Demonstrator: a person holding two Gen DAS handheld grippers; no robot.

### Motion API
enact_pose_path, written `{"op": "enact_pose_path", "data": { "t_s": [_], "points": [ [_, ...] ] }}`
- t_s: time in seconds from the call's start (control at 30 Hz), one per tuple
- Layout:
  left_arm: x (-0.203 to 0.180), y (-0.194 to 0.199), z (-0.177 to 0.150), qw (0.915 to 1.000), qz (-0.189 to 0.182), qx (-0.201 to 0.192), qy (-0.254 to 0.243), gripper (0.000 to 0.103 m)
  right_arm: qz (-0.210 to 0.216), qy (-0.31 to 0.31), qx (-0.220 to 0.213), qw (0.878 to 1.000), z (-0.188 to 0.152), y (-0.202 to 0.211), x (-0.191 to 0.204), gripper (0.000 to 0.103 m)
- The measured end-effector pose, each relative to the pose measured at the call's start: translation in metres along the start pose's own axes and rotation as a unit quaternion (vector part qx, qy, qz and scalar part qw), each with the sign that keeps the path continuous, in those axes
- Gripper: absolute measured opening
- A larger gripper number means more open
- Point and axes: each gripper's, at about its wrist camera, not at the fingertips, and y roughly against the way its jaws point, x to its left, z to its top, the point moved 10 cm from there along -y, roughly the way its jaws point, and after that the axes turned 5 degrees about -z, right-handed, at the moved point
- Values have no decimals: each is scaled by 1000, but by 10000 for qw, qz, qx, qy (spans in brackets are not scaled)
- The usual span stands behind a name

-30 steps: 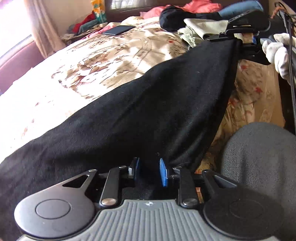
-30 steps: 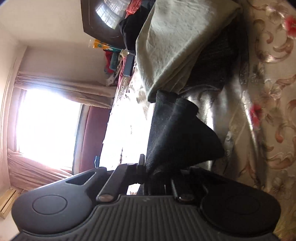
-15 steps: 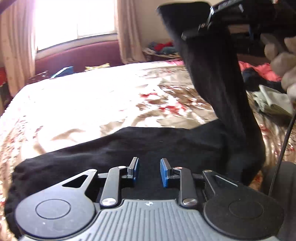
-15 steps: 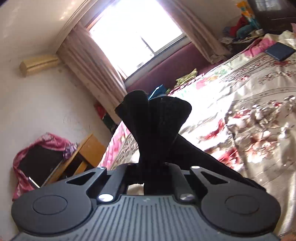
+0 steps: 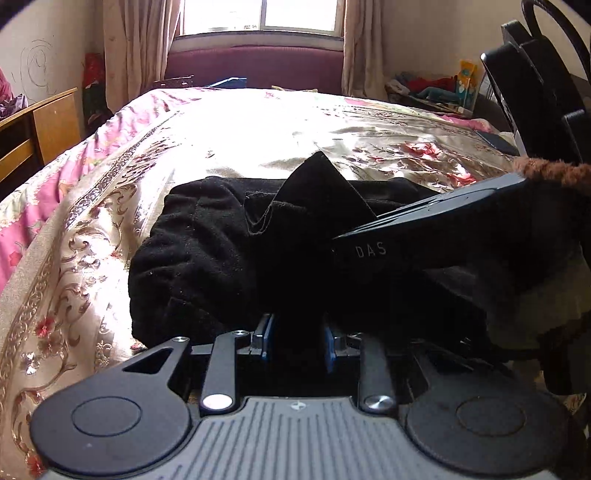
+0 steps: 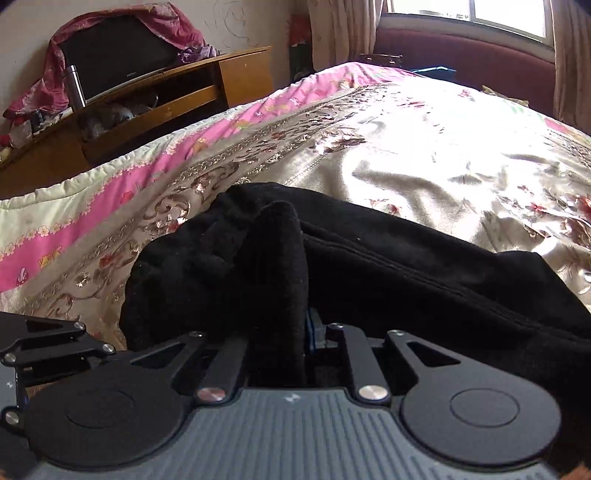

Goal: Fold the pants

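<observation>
- The black fleece pants [image 5: 207, 251] now lie bunched in a low heap on the shiny floral satin bedspread [image 5: 258, 147], near its front edge; half a second ago one leg hung stretched high above the bedspread from the right tool.
- The left gripper [image 5: 297, 341] sits low at the near side of the heap, its blue-padded fingers [image 5: 266, 338] parted about as they were half a second ago. A fold of black cloth stands between them — whether the pads truly pinch it cannot be told.
- The right gripper [image 6: 295, 332] has come down from its raised pose and rests at the heap, just beside the left gripper. A thick roll of the fleece fills the gap between its jaws, which are clamped on that cloth; one blue pad [image 6: 312, 328] shows at the right of the roll.
- In the left wrist view the black body of the right tool [image 5: 424, 229], marked DAS, crosses over the pants from the right, where earlier it was up near the top of the view.
- Beyond the bedspread's left edge stands a wooden cabinet [image 6: 177, 96] — a dark screen draped with red cloth [image 6: 114, 48] sits on top.
- A maroon padded bench [image 5: 255, 68] runs under the bright window [image 5: 262, 14] at the bedspread's far end.
</observation>
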Motion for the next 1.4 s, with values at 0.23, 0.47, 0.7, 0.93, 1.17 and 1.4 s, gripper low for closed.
{"op": "enact_pose_path", "data": {
  "t_s": [0.23, 0.47, 0.7, 0.93, 1.17, 1.4],
  "points": [
    [2, 1, 14, 9999, -39, -109, 124, 41, 464, -176, -14, 9988, 11, -7, 5, 30],
    [18, 25, 22, 9988, 442, -208, 26, 41, 1436, -971, -322, 9843, 37, 33, -24, 32],
    [15, 37, 53, 9973, 479, -555, -62, 42, 847, -748, -704, 9911, 33, 88, -95, 36],
    [0, 14, 42, 9994, 205, -263, 93, 47, 753, -594, -310, 9949, 8, 72, -115, 41],
    [17, 1, 35, 9982, 423, -114, 411, 53, 1254, 522, -28, 9907, 39, 14, -83, 57],
    [25, -21, 26, 9985, 292, 141, 452, 47, 1160, 1154, 630, 9845, 39, -40, -57, 25]
  ]
}}
